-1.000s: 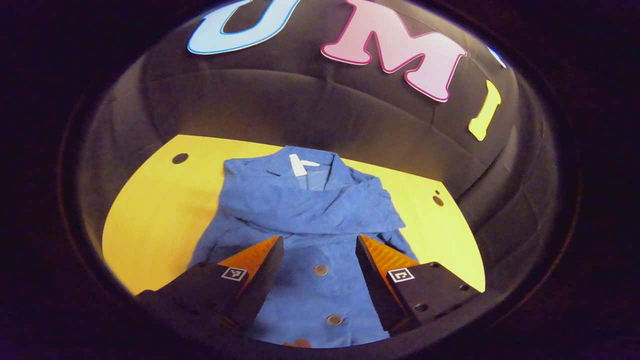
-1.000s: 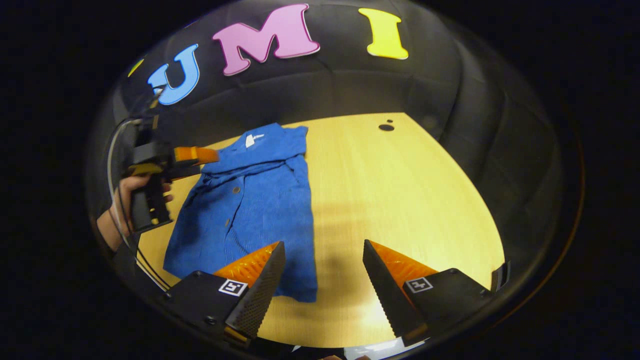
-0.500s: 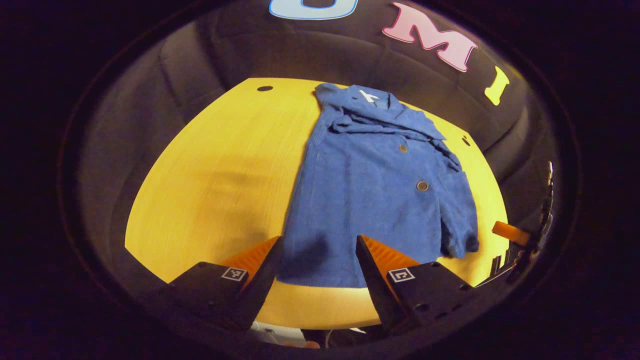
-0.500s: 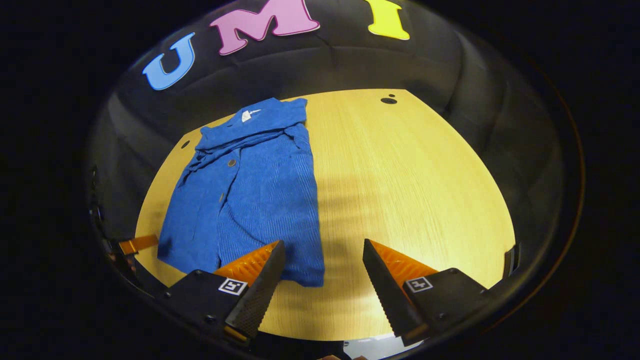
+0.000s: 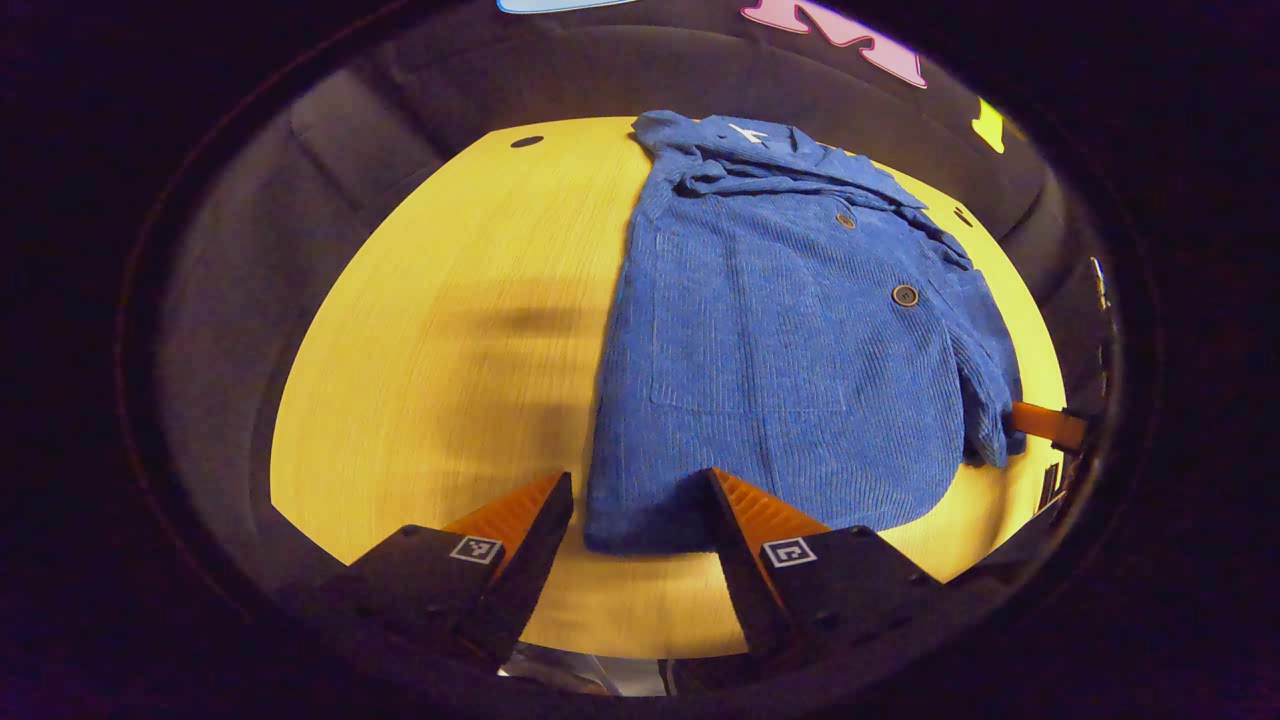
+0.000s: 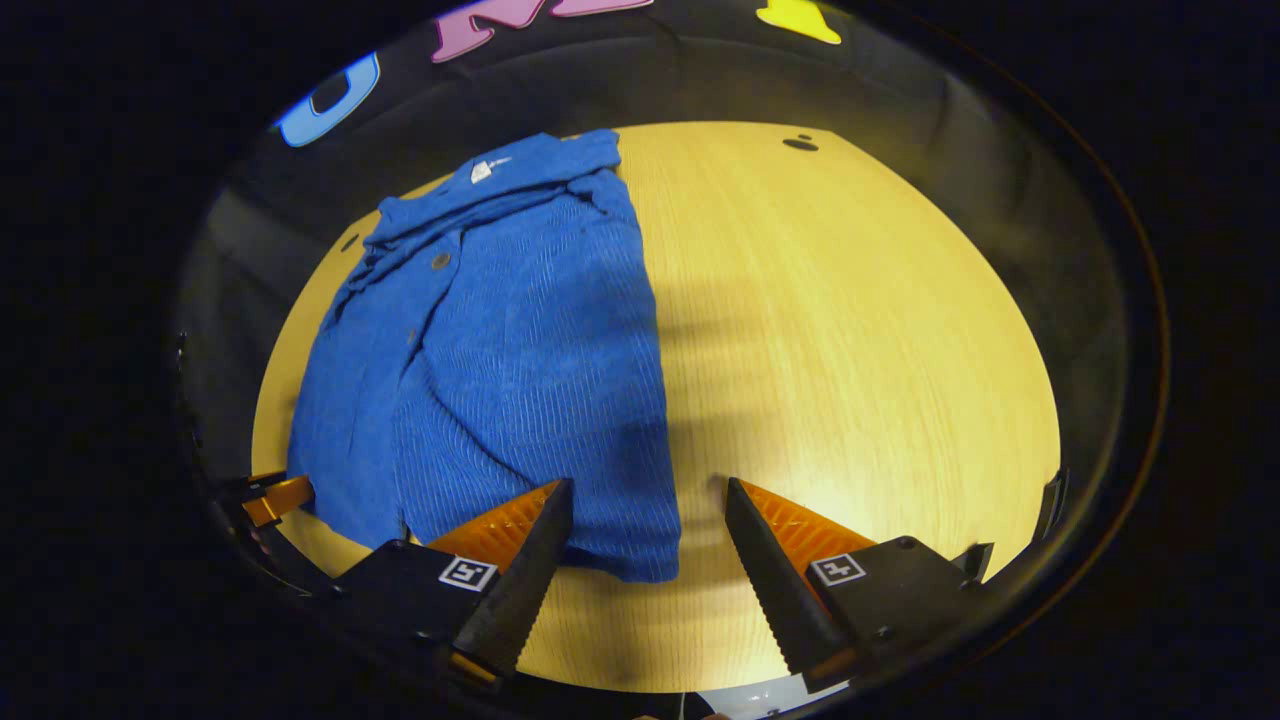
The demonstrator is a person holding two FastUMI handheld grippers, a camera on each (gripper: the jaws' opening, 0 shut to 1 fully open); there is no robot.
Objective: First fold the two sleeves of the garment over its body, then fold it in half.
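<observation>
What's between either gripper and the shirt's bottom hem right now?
Nothing visible. The left gripper and right gripper are both open at the near corners of the blue shirt, with just bare table around them.

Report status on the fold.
Left gripper open at jacket hem corner. Right gripper open at opposite corner. Sleeves folded in, half-fold pending. Table unobstructed.

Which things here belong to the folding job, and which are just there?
Part of the job:
- blue jacket, flat on the table, sleeves already folded over its body
- left gripper, open at the jacket's near left hem corner
- right gripper, open at the near right hem corner

Just there:
- wooden table
- holes in the tabletop
</observation>
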